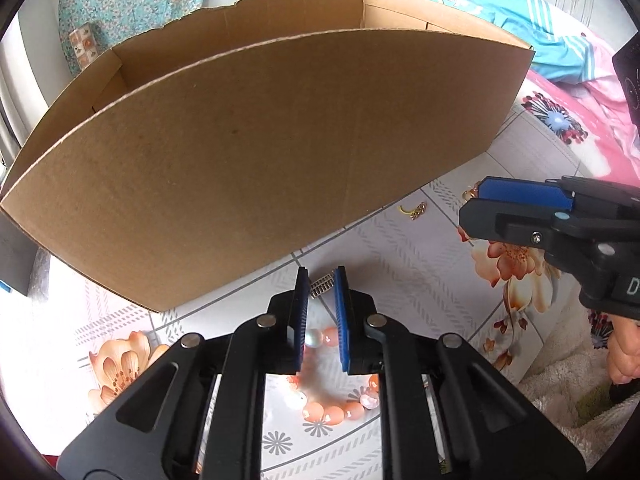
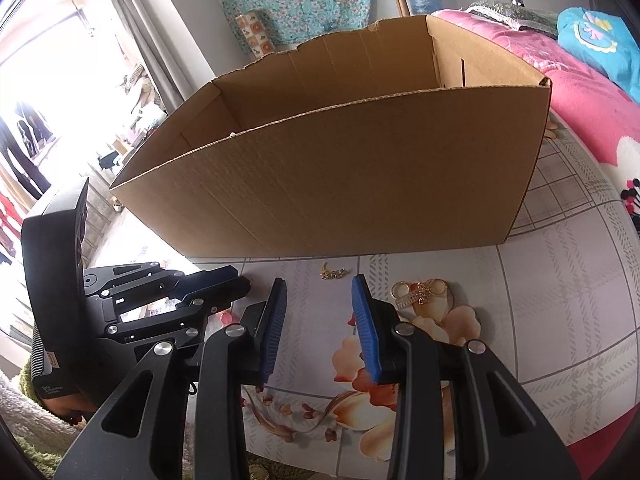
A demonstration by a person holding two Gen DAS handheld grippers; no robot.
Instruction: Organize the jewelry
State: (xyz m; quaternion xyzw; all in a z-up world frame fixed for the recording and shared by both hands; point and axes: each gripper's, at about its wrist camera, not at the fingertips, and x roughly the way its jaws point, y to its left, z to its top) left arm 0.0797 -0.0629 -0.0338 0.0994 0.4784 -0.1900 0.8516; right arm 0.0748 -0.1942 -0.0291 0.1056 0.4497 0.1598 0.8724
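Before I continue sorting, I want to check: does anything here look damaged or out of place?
Yes. The cardboard box has a ragged, torn top edge along its far wall. Jewelry lies loose on the floral tablecloth outside it: a beaded bracelet, a small gold piece and gold rings.

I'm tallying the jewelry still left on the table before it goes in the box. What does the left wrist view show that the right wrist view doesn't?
Only the left wrist view shows the orange bead bracelet under the left gripper, and a small silver piece between its fingertips.

Only the right wrist view shows the gold rings on the tablecloth, just right of the open right gripper.

Both show the cardboard box and a small gold trinket lying in front of it.
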